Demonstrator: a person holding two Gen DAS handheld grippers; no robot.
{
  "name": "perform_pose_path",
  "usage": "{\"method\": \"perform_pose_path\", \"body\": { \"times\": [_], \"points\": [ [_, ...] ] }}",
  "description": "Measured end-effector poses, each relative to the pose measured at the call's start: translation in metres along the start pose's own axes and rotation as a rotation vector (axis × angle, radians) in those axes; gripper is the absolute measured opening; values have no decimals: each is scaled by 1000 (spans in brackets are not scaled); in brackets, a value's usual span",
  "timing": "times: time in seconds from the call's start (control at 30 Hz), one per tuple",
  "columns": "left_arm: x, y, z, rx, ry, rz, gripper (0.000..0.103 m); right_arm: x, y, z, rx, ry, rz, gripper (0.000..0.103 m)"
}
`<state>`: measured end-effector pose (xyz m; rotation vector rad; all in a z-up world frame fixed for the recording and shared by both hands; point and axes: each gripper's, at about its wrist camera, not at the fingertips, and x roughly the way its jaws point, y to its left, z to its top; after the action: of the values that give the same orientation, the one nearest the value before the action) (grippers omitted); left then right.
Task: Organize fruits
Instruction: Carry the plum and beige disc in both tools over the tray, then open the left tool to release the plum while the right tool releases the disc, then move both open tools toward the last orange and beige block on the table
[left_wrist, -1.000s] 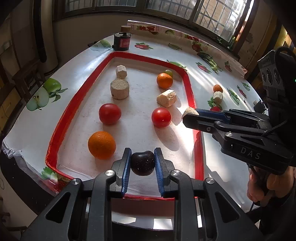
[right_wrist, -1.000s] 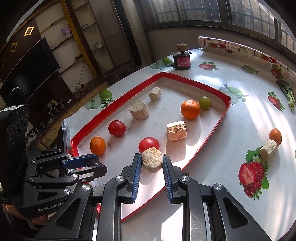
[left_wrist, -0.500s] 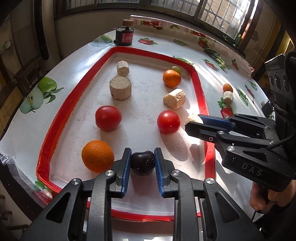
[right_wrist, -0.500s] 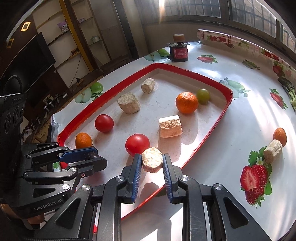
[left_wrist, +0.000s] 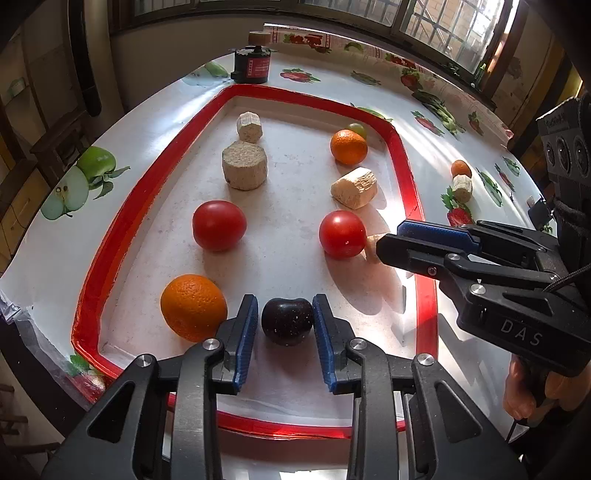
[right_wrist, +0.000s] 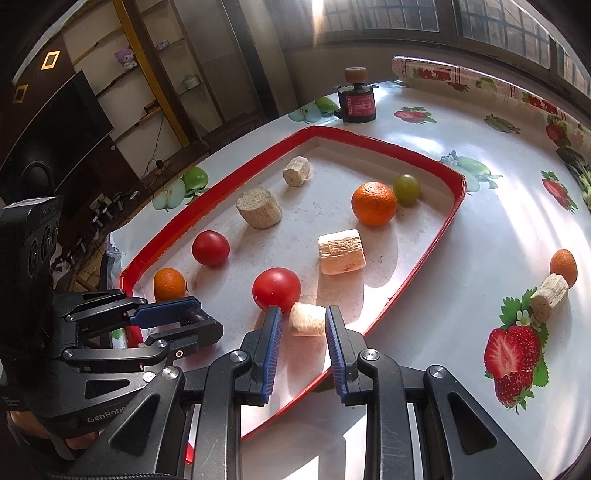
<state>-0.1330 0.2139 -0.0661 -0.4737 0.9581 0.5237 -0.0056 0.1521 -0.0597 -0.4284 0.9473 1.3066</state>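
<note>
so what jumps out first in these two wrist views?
The red-rimmed tray, laid out with tomatoes, oranges and pale wood chunks in two rows. At its near edge the left gripper straddles a dark plum, jaws opening with gaps beside the fruit. The right gripper does the same over a pale wood chunk beside a red tomato near the tray's right rim.
</note>
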Motion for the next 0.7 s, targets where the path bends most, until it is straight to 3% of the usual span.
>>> {"method": "perform_pose_path", "body": {
  "times": [0.1, 0.23, 0.7],
  "points": [
    [-3, 1, -1, -1, -2, 7, 33, -2, 1, 0, -1, -6, 6, 33],
    [-9, 2, -2, 1, -17, 28, 51, -9, 3, -1, -4, -21, -1, 42],
    [-22, -3, -7, 14, -28, 41, 51, -45, -7, -12, 33, -74, -12, 44]
  ]
}}
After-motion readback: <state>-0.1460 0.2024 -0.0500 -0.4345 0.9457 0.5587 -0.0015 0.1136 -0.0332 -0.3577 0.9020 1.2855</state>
